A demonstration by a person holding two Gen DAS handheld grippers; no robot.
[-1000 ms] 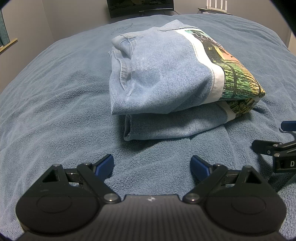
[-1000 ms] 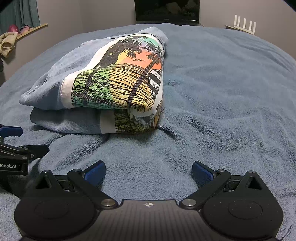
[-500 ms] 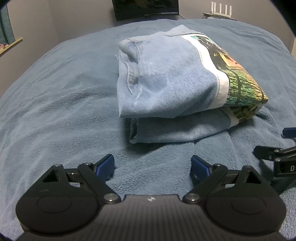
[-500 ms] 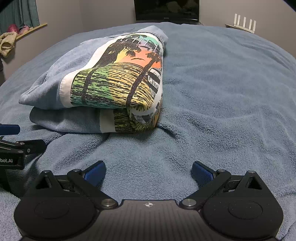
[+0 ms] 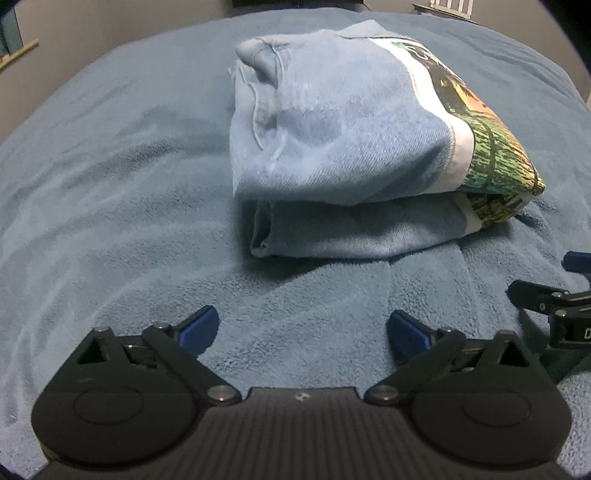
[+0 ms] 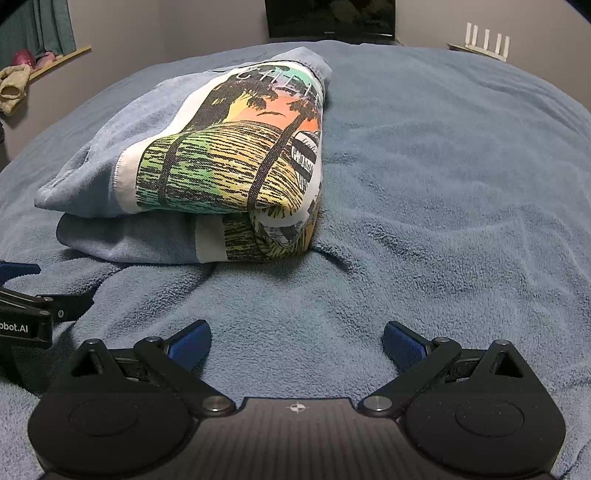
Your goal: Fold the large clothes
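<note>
A light blue sweatshirt [image 5: 332, 147] with a bright palm-tree print lies folded in a thick bundle on the blue blanket [image 5: 110, 221]. In the right wrist view the sweatshirt [image 6: 207, 166] shows its printed side, left of centre. My left gripper [image 5: 303, 328] is open and empty, low over the blanket a short way in front of the bundle. My right gripper [image 6: 297, 338] is open and empty too, in front of the bundle's printed end. Each gripper shows at the edge of the other's view: the right gripper's side [image 5: 554, 306] and the left gripper's side [image 6: 33, 314].
The blanket [image 6: 443, 184] covers a wide bed. A dark screen [image 6: 330, 18] stands beyond the far edge, with a white rack [image 6: 484, 42] to its right. A shelf with cloths [image 6: 22, 81] and a curtain are at far left.
The left gripper has moved a little closer and swung left, so the bundle sits further right and larger in its view. The right gripper has hardly moved. Both stay open.
</note>
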